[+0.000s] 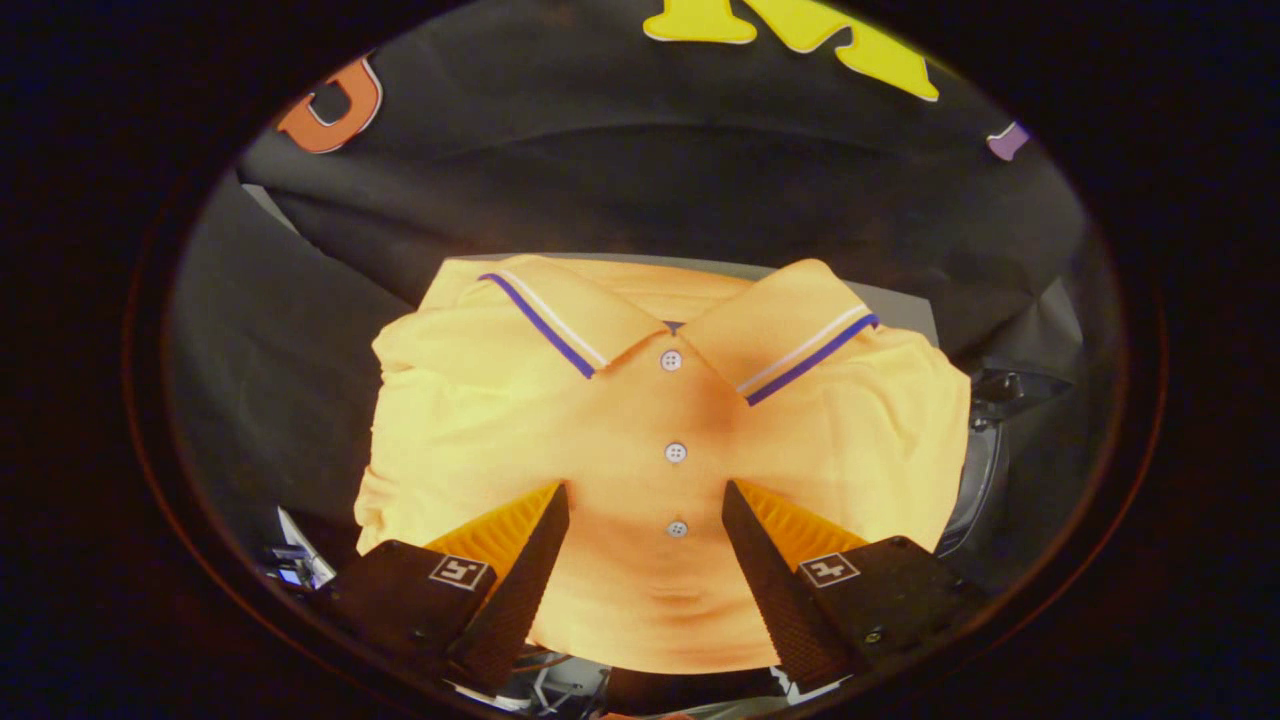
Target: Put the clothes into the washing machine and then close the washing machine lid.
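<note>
A folded yellow polo shirt (640,400) with a blue-and-white striped collar and white buttons lies flat just ahead of and under my fingers. My gripper (645,495) stands open above the shirt's lower placket, one finger on each side of the button row. Nothing is pressed between the fingers (530,560). A grey surface (905,305) shows beyond the shirt's collar. A dark rounded rim (975,480), possibly part of the washing machine, shows past the shirt's right sleeve.
Black cloth (650,180) hangs behind and around the shirt. Some small cluttered items and cables (295,560) sit low beside the left finger.
</note>
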The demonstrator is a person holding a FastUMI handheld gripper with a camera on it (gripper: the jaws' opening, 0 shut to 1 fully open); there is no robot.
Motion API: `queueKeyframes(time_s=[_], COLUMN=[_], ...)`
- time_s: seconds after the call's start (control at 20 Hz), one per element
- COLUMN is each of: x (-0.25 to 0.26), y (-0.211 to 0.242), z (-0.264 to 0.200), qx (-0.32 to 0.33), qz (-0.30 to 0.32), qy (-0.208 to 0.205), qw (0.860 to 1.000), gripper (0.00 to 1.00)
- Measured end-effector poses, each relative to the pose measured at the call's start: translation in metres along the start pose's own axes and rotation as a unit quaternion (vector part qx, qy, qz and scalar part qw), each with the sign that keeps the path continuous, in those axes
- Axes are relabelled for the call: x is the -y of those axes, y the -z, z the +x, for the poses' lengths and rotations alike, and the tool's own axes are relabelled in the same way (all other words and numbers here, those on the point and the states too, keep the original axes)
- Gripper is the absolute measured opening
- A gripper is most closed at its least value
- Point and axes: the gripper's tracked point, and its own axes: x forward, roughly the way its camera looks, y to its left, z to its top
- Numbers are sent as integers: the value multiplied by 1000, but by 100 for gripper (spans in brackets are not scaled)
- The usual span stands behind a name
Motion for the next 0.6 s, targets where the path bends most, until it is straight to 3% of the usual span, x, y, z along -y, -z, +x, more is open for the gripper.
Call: queueKeyframes(time_s=[0.25, 0.6], x=[-4, -5], y=[0, -1], z=[5, 5], qx=[-9, -18], qz=[-29, -31], qy=[40, 43], qw=[999, 998], gripper=[97, 92])
